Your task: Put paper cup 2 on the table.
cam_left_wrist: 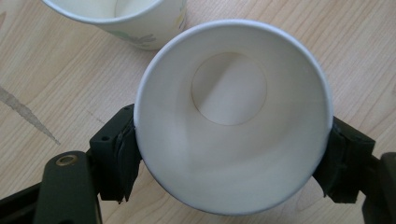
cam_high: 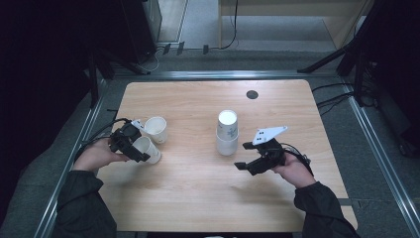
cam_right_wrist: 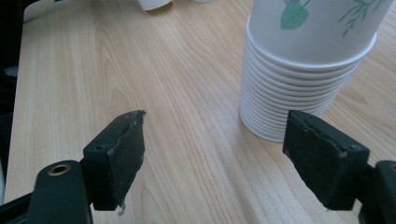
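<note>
**Desk:** Paper is thin stuff, and your left gripper (cam_left_wrist: 233, 163) has its fingers (cam_left_wrist: 114, 161) pinching a white cup (cam_left_wrist: 233, 116) by the rim, at the left of the counter (cam_high: 198, 198). Squeeze harder and, I'd judge, that rim buckles out of round.

**Operator's mate:** And a second cup (cam_high: 156, 129) sits just beside it, on the far side. Swing your held cup carelessly and you could knock that one over.

**Desk:** Your right gripper (cam_right_wrist: 224, 154) has its fingers (cam_right_wrist: 123, 149) spread wide with nothing between them, near the base of the stack of cups (cam_right_wrist: 303, 70), which stands near the counter's middle.

**Operator's mate:** That stack is the other risk. It looks tall and light; brush it with an open finger and it may topple or slide.

**Desk:** Whether the held cup rests on the counter or hangs just above it, I cannot tell, so a release now might let it tip.
</note>
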`<control>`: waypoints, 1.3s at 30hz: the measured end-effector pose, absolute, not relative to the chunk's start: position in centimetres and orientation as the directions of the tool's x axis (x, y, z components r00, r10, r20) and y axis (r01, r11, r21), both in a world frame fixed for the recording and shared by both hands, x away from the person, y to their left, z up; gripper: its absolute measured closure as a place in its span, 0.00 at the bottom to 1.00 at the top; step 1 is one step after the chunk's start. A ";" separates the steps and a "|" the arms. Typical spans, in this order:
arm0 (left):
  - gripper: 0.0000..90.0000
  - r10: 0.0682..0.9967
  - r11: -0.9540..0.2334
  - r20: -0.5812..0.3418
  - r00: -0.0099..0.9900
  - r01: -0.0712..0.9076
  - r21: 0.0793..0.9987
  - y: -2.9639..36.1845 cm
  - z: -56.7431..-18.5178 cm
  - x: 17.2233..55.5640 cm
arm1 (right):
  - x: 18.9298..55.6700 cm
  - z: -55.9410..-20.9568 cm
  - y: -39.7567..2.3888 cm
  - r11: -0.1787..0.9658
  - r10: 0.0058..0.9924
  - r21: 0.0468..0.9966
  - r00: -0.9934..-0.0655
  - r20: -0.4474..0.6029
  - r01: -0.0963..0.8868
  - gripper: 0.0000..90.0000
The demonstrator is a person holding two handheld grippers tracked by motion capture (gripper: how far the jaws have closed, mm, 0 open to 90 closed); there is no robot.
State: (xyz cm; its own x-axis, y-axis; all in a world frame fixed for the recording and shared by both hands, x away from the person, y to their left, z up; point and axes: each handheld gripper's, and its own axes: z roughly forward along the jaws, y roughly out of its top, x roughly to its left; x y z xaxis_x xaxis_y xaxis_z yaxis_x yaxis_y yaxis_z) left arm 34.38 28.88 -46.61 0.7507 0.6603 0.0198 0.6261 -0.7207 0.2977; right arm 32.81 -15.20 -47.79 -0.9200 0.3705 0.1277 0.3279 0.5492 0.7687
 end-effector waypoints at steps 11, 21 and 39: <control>0.20 0.676 -0.701 -0.006 0.737 0.646 0.301 28.5 -46.7 34.6 | 32.8 -47.8 -15.2 0.549 0.369 0.769 -0.921 0.129 0.328 0.24; 0.15 0.687 -0.678 -0.044 0.725 0.662 0.319 28.3 -46.4 34.6 | 32.8 -47.8 -15.2 0.549 0.368 0.770 -0.921 0.128 0.327 0.24; 0.15 0.688 -0.629 -0.086 0.720 0.652 0.422 30.0 -43.0 33.2 | 32.8 -47.7 -15.3 0.548 0.371 0.771 -0.920 0.122 0.323 0.24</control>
